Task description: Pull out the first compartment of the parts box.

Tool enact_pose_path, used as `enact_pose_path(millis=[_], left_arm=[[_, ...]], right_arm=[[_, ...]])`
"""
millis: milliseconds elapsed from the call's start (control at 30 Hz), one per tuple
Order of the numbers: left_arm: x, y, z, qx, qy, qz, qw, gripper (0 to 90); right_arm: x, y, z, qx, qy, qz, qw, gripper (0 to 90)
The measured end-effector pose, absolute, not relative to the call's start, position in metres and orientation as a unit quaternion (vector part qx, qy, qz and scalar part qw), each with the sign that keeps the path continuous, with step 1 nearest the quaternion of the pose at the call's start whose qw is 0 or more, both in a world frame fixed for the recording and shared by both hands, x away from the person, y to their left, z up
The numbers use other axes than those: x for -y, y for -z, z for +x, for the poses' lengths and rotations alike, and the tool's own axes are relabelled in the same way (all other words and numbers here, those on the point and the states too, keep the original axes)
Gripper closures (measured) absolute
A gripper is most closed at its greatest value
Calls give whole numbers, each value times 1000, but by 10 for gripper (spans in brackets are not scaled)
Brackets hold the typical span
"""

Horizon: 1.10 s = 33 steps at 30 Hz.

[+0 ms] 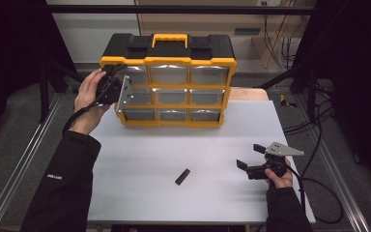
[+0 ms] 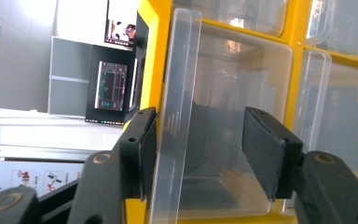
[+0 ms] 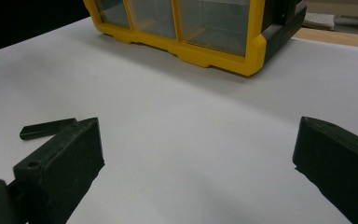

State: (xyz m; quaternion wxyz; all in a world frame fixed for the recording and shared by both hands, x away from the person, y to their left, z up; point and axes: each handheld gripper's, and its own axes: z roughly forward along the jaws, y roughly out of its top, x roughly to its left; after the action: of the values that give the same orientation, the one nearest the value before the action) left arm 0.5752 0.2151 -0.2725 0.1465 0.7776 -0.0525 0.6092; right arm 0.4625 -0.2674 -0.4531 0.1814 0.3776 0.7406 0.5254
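A: High view first: where is the left gripper (image 1: 118, 92)?
B: Upper left of the frame, at the organizer's (image 1: 169, 87) left column of drawers.
A: Holding anything?
B: Left gripper view has its jaws half spread around a clear drawer (image 2: 214, 126); one pad touches the drawer's edge, the other is apart.
A: The right gripper (image 1: 250, 157)?
B: Lower right, spread wide, empty, above the desk (image 1: 140, 159), near a small black bar (image 1: 182, 176).

Drawer cabinet at the back of the desk, small bar near the front.

The drawer cabinet (image 1: 169, 82) stands at the desk's (image 1: 140, 159) far edge. The left tongs (image 1: 118, 89) are at its left side, straddling a drawer front (image 2: 177, 126). The small bar (image 1: 182, 176) lies toward the front, with the right tongs (image 1: 250, 155) to its right.
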Motion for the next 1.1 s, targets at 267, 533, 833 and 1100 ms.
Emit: enact_pose_path(millis=[267,533,833,1100], left_arm=[[-215,273,575,62,-624,767,133,552],[-215,274,575,69,-638,757,126,634],[-216,275,575,76,-653,744,120,722],[-215,276,575,81,-659,739,114,759]], right_arm=[[267,453,462,-740,-526,378,181,20],[268,452,462,-739,-527,378,180,20],[268,452,462,-738,-528,378,182,21],[269,452,462,-737,-530,378,181,21]])
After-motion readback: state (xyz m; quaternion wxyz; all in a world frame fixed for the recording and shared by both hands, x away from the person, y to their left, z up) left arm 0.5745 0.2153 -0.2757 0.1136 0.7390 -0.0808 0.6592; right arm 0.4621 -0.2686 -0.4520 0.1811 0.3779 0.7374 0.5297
